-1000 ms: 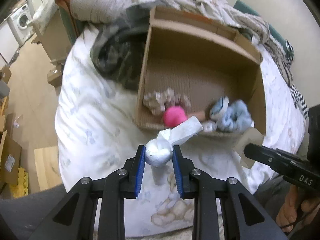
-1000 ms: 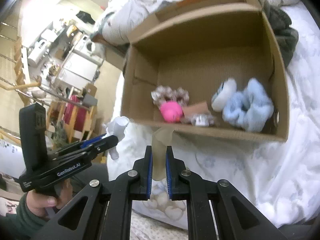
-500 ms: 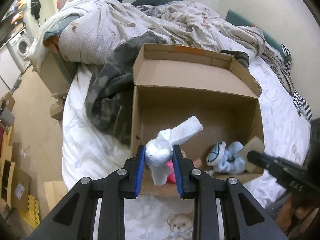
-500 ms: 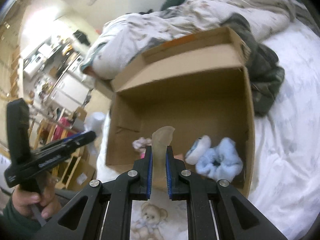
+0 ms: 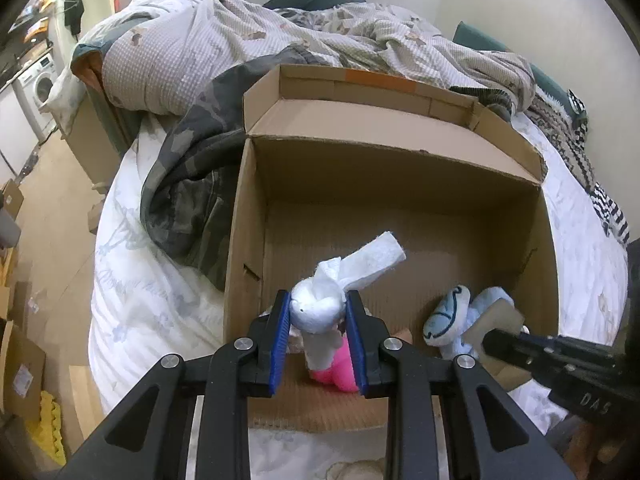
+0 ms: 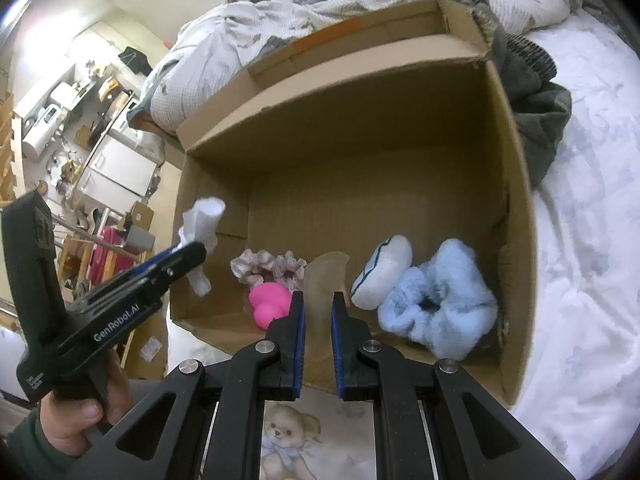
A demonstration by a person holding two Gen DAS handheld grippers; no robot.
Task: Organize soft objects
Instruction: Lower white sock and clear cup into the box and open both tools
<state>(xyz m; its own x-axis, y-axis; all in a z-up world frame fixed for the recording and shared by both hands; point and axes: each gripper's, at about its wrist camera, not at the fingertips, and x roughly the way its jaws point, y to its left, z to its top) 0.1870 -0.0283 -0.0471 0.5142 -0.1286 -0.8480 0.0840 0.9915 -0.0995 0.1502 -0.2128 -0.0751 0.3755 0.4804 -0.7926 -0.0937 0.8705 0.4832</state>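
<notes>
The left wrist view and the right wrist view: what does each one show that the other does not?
Only the left wrist view shows the left gripper squeezing the white knotted cloth from both sides. Only the right wrist view shows the frilly scrunchie whole, and the teddy bear print on the sheet. Both show the cardboard box, the pink toy, the blue fluffy scrunchie and the beige piece in the right gripper.

"GenRobot.AI" is printed in white on the side of the left gripper, seen near left. "DAS" is read on the right gripper's black body, near right.
</notes>
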